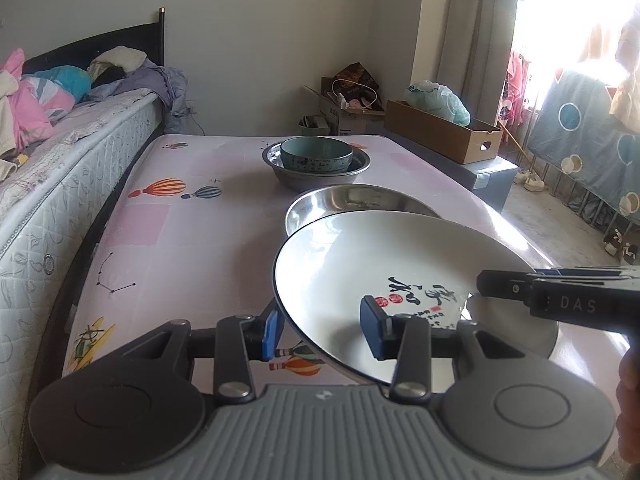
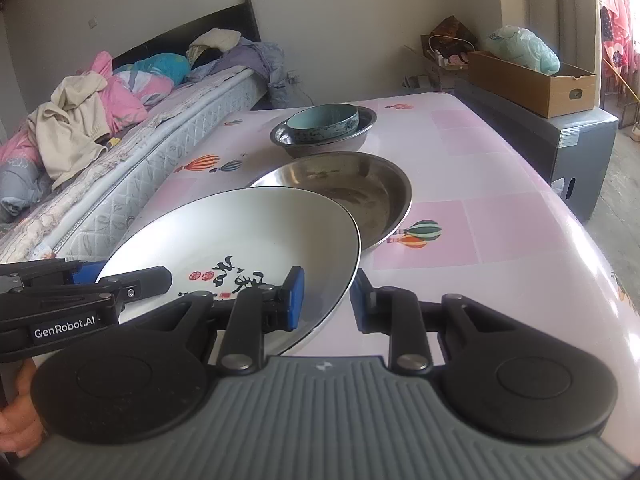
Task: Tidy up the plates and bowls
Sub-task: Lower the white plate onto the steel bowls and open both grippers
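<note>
Step in hand: carrying of white plate (image 1: 360, 264), with black calligraphy on its face, toward steel plate (image 1: 352, 204) lying just beyond it on table (image 1: 180, 200). Clamped at two opposite edges: left gripper (image 1: 326, 334) with jaws closed across the near-left rim, one blue pad under the rim and one on the inner face; right gripper (image 2: 326, 300) with jaws closed across the near-right rim in the same manner. Held clear of the table, tilted, far edge overlapping the steel plate's near rim in both views. Contact between the two cannot be told.

Further back, teal bowl (image 1: 316, 154) nested in steel basin (image 1: 316, 172); that pair judged already sorted.

Next move, as judged: advance until centred over the steel plate, level out, lower evenly with both hands, then release both rims together. Risk: uneven release and a slide off the steel.

Left wrist view only: right gripper's finger reaching in across the plate from the right; shoes on the floor by the window. Right wrist view only: full interior of the steel plate, dull and streaked; the left gripper's body at the left edge; more of bed (image 2: 120, 128) with heaped clothing.
</note>
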Motion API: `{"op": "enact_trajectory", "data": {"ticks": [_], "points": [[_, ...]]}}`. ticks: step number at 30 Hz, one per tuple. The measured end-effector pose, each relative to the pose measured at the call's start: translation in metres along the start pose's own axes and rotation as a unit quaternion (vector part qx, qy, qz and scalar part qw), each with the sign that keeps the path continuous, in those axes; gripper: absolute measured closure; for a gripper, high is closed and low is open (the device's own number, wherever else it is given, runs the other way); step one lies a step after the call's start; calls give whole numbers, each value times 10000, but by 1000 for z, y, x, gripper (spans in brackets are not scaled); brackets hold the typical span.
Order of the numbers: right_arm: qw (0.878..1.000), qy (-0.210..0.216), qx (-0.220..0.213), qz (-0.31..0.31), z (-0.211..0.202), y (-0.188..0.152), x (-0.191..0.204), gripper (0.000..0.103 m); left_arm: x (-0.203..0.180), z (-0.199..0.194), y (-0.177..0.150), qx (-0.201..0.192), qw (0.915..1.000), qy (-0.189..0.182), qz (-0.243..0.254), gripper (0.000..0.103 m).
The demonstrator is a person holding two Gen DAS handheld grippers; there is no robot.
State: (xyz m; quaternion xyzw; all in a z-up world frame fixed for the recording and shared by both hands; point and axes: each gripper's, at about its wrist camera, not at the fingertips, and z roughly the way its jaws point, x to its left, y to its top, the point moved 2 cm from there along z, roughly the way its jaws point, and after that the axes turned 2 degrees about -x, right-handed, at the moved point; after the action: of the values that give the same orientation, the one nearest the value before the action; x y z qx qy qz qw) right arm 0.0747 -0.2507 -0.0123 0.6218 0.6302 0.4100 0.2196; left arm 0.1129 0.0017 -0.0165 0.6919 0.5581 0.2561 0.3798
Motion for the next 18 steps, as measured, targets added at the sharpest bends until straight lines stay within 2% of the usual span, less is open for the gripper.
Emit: {"op": "enact_trajectory", "data": {"ticks": [18], "points": [[9994,-79,28,322,33,20,-29,79,-13,40,25,94,9997,-112,190,61]]}}
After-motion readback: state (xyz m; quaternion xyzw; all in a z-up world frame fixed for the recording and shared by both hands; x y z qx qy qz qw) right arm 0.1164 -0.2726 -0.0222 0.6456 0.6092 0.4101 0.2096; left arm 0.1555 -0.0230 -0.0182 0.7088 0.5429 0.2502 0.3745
